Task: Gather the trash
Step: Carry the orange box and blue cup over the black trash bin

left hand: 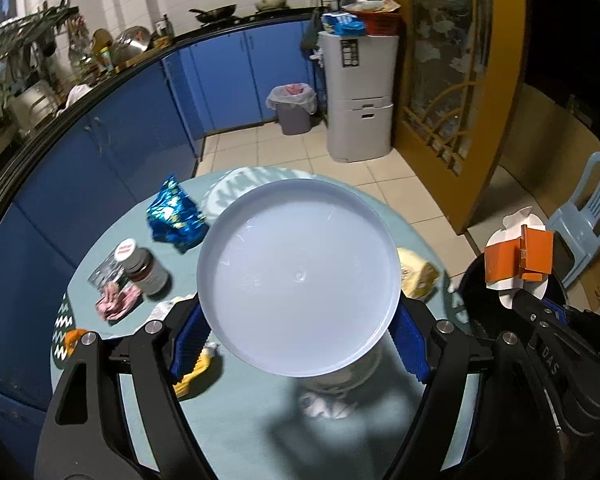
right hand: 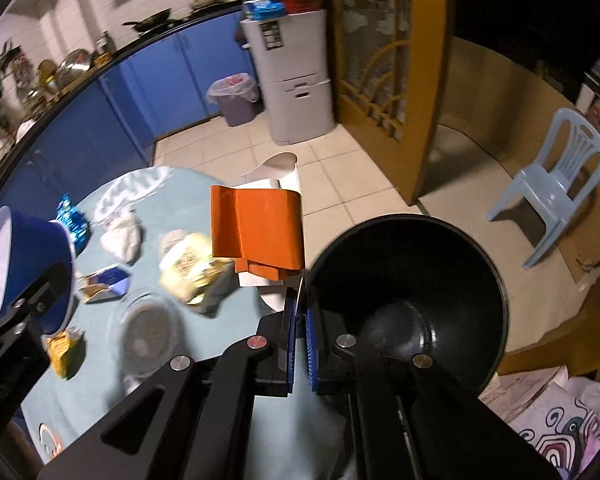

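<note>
Trash lay scattered over the round table (left hand: 252, 420) with its pale teal cloth. My left gripper (left hand: 300, 344) stood wide, its blue pads pressed on either side of a blue cup (left hand: 300, 276) with a white inside, held above the table with its mouth facing the left camera. In the right view the same cup (right hand: 24, 264) showed at far left, tilted, blue outside.

My right gripper (right hand: 301, 344) was shut tight on the edge of a flattened orange-and-white carton (right hand: 260, 232), which stood up from the pads. Just beside it on the right was the black bin (right hand: 412, 292), open and dark inside; I could not tell if anything lay in it.

On the table: a crumpled blue foil wrapper (left hand: 174, 216), a small brown bottle (left hand: 144, 268) with a white cap lying on its side, a pink wrapper (left hand: 116, 304) near it, a yellow packet (right hand: 196, 268), a white crumpled tissue (right hand: 122, 236), a small blue-white box (right hand: 104, 280), and a clear round lid (right hand: 148, 332), blurred.

A lined grey bin (left hand: 294, 108) stood on the tiled floor near the blue cabinets (left hand: 140, 136).
</note>
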Demonstrator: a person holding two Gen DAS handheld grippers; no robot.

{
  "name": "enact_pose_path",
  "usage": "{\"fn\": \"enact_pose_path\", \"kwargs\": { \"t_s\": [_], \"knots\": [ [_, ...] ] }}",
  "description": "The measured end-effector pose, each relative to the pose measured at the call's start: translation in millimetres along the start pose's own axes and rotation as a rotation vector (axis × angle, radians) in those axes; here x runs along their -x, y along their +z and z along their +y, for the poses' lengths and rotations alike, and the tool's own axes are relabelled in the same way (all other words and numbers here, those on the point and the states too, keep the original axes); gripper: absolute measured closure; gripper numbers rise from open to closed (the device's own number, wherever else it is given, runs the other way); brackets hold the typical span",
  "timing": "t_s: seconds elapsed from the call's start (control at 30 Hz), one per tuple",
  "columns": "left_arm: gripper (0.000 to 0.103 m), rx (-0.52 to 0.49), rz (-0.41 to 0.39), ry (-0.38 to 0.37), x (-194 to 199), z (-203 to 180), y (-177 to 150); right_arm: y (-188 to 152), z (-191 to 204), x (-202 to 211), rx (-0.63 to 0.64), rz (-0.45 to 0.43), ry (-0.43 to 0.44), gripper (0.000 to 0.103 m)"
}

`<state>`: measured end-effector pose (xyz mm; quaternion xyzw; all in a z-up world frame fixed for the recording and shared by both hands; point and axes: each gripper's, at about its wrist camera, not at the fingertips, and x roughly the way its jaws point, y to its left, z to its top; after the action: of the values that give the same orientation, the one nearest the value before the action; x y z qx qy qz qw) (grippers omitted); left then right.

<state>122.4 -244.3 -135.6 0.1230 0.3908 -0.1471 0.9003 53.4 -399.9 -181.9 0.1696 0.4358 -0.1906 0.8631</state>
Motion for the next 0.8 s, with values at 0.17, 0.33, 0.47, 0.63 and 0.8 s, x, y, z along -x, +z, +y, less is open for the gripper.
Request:
{"fn": "enact_pose_path", "kwargs": {
  "t_s": [0.17,0.33,0.47,0.63,0.8],
  "knots": [
    [0.025,-0.028,-0.015,-0.022,0.4,-19.9,6.7,3.1,-27.2,-6.9,-0.059,0.009,-0.038,0.098],
    [0.025,-0.054,-0.023,-0.046,-2.8,-43.3,13.4,5.0,-44.5,-10.9,-0.086,0.006,-0.066,0.098],
    [0.025,-0.074,-0.033,-0.058,-4.0,-61.6,18.5,5.4,-60.1,-14.5,-0.117,0.008,-0.086,0.098],
    [0.025,-0.098,-0.051,-0.070,-1.2,-80.2,22.8,6.3,-79.6,-19.0,-0.148,0.003,-0.130,0.098],
    [0.025,-0.116,-0.062,-0.078,1.1,-95.1,25.0,9.2,-93.9,-23.0,-0.148,0.002,-0.154,0.098]
  ]
}}
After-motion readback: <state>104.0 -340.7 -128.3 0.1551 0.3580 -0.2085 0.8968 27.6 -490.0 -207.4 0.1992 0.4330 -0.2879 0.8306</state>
